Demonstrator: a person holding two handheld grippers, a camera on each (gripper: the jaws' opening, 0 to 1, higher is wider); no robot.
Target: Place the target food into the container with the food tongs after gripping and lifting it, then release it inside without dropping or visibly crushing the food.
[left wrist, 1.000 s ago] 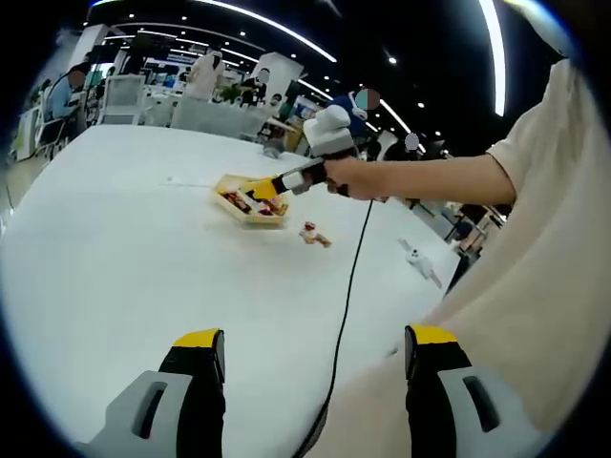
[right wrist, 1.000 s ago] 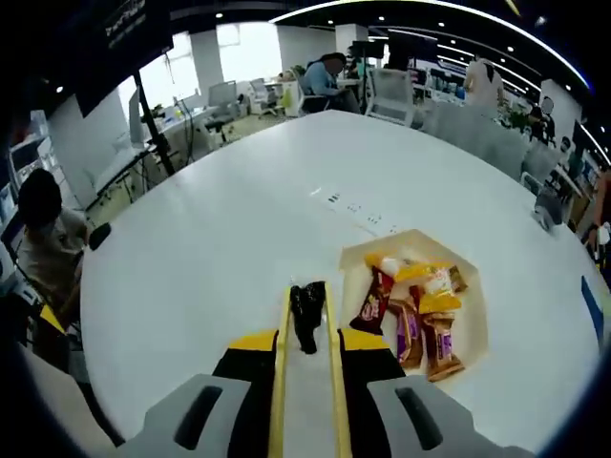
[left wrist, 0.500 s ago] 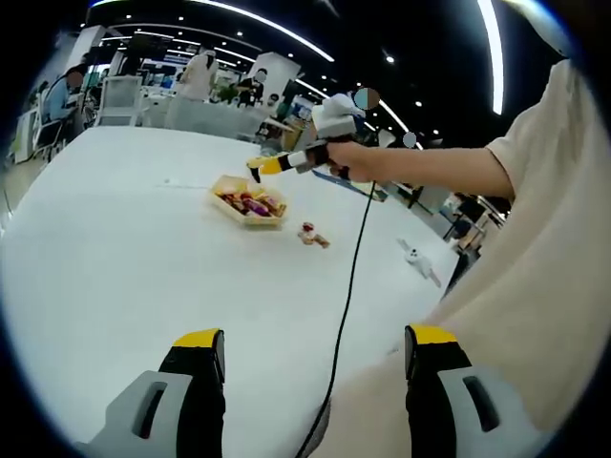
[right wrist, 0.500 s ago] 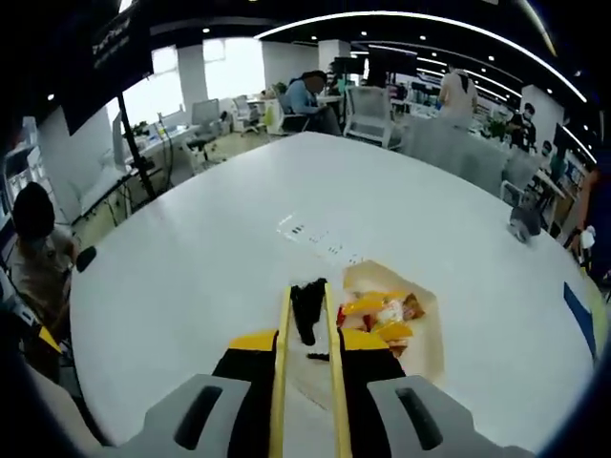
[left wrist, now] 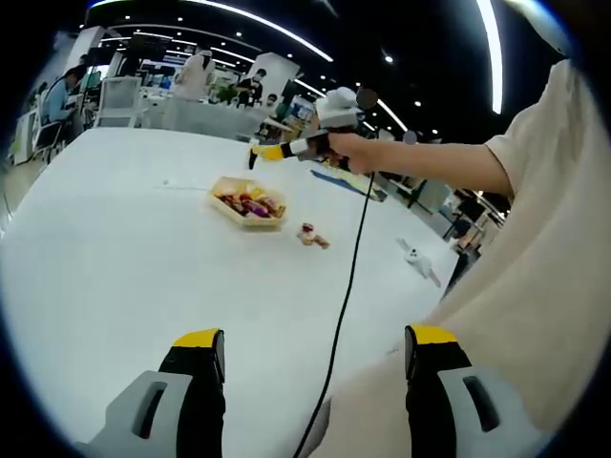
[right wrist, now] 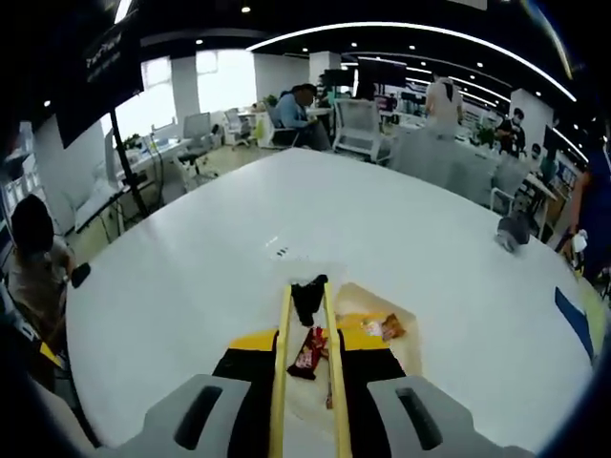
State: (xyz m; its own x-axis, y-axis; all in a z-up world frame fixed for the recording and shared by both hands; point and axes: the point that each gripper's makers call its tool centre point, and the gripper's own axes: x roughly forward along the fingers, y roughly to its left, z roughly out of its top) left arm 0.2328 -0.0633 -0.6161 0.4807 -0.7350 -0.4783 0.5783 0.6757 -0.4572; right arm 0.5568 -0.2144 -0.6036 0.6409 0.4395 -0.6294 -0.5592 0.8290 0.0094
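Office space stretches behind a broad, smooth white bench (left wrist: 124, 248), with curved strip lights on a dark ceiling and desks and chairs along the upper edge of both views.

In the left gripper view, the left gripper (left wrist: 310, 401) sits at the bottom of the frame with its two yellow-tipped, black and grey jaws spread wide and nothing between them. A pale, shallow rectangular container (left wrist: 248, 202) sits left of centre on the bench, packed with glossy wrapped snacks (left wrist: 248, 203) in red, purple and yellow. Just to its lower right, apart from it, a small wrapped snack (left wrist: 313, 235) lies on the bare bench. A small white object (left wrist: 418, 260) lies farther right near the bench edge. Above the container, in the upper centre, a hand (left wrist: 348, 153) holds the right gripper (left wrist: 254, 153), and a thin black cable (left wrist: 346, 286) hangs down from it. A cream sleeve fills the right side.

In the right gripper view, the right gripper (right wrist: 307, 291) closes narrowly on thin yellow food tongs (right wrist: 283, 367) that run up the middle of the frame. A red wrapped packet (right wrist: 307, 352) sits between the tong arms, above the container (right wrist: 406, 334), which lies at lower centre.
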